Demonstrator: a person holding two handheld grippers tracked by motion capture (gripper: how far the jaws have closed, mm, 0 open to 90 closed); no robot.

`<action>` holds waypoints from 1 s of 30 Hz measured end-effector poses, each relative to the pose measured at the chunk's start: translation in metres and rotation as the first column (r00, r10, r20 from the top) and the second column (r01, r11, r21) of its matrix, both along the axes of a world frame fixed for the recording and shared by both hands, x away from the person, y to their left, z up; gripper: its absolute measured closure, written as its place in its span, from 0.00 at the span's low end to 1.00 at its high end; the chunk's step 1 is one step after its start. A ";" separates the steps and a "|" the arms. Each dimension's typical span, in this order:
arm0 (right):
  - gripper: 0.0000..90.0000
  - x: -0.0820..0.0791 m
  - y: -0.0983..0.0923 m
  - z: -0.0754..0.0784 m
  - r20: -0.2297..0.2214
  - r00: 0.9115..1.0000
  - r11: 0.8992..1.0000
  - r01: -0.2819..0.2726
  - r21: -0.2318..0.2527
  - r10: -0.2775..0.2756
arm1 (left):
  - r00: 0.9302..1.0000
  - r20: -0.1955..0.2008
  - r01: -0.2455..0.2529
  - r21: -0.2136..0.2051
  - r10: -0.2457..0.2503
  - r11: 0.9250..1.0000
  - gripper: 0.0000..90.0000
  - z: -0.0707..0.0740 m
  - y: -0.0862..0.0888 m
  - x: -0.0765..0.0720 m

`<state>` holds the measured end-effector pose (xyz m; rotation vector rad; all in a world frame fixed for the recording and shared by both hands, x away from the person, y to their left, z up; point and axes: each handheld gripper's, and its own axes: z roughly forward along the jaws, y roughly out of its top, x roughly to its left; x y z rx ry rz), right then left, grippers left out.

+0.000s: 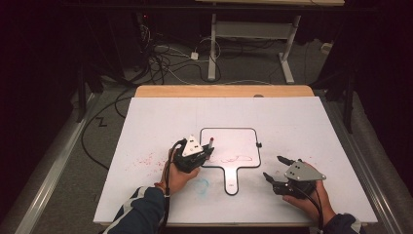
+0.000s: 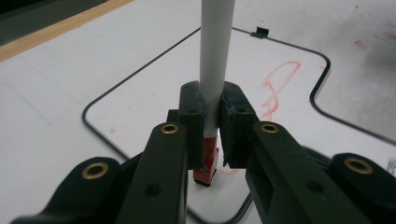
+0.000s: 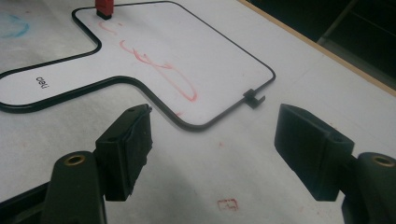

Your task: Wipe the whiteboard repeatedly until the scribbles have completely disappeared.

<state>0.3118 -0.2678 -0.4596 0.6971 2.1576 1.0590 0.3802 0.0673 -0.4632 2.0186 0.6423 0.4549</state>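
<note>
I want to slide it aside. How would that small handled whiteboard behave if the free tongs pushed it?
The whiteboard looks thin and flat, so probably light and apt to slide on the smooth table. A push near its handle would likely swivel it. The open right tongs might slip on its low rim.

Probably lab: floor cables point(image 1: 160, 63), dark curtains point(image 1: 44, 58)

The whiteboard paddle point(image 1: 229, 151) lay on the table sheet point(image 1: 146, 122), handle toward the person. The marker point(image 2: 215, 60) stood at its left edge.
</note>
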 end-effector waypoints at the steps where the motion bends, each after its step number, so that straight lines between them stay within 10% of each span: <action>1: 0.31 -0.001 0.001 0.000 0.002 1.000 1.000 -0.003 -0.002 0.003 | 1.000 0.002 0.008 0.000 -0.008 1.000 0.88 0.000 -0.005 0.001; 16: 0.31 -0.002 -0.001 0.001 0.004 1.000 1.000 -0.002 -0.002 0.002 | 0.999 0.000 -0.046 0.004 0.046 0.999 0.88 0.000 0.011 0.011; 24: 0.31 -0.003 0.002 0.000 0.001 1.000 1.000 -0.017 -0.010 0.017 | 0.998 -0.004 0.058 -0.009 -0.058 0.998 0.88 0.000 -0.022 -0.003; 30: 0.31 -0.003 -0.001 0.001 0.001 1.000 1.000 -0.010 -0.008 0.010 | 1.000 -0.008 0.008 0.008 -0.008 1.000 0.88 0.001 0.001 -0.003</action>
